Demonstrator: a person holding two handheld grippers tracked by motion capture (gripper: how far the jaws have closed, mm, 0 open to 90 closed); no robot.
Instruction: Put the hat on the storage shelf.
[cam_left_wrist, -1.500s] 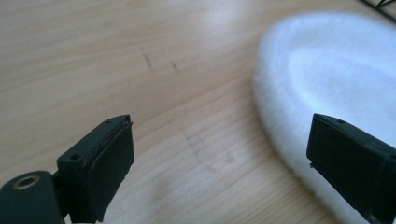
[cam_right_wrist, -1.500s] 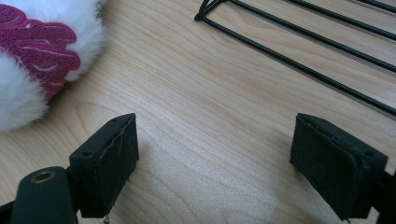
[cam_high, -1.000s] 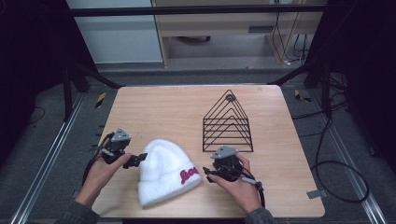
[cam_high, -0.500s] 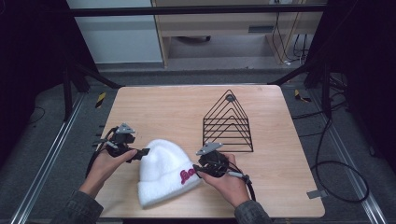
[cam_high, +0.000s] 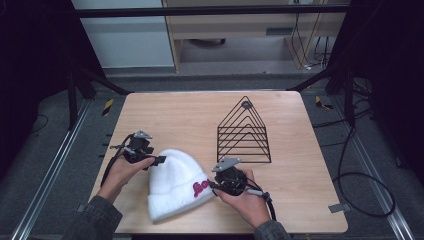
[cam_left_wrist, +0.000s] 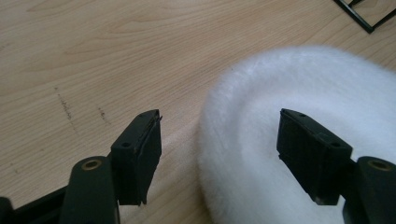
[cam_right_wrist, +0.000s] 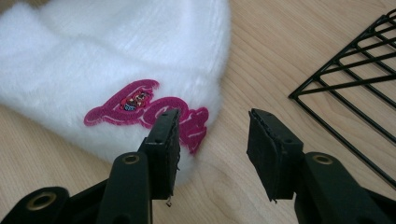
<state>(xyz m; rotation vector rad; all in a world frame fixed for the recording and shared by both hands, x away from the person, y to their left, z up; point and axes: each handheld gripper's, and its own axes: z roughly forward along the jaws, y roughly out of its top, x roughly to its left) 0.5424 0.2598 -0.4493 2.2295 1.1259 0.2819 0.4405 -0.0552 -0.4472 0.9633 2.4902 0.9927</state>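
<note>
A white fluffy beanie (cam_high: 176, 185) is laid flat on the wooden table (cam_high: 200, 115), between the 2 grippers. The left gripper (cam_high: 159, 160) is held at the crown end of the beanie; in the left gripper view its jaws are seen parted, having just been closing, with the rounded edge of the beanie (cam_left_wrist: 299, 93) lying in the gap between the fingers. 1 finger (cam_left_wrist: 140, 156) is placed over bare wood beside the fabric and the other finger (cam_left_wrist: 310, 154) is placed over the white pile; no squeeze of the fabric is shown, so nothing is gripped yet. The right gripper (cam_high: 214, 187) is held at the cuff end, next to the pink embroidered patch (cam_high: 200, 187). In the right gripper view its jaws are also seen partly parted, having just been closing: 1 finger (cam_right_wrist: 163, 149) is set over the cuff corner at the end of the patch (cam_right_wrist: 144, 109), while the other finger (cam_right_wrist: 271, 149) stands over bare table. Only the corner of the cuff reaches into the gap, and no pinch is seen. A black wire rack (cam_high: 244, 131), triangular in shape, is stood beyond the right gripper's fingers, apart from the beanie (cam_right_wrist: 112, 60); its bars (cam_right_wrist: 355, 93) are seen past the outer finger.
</note>
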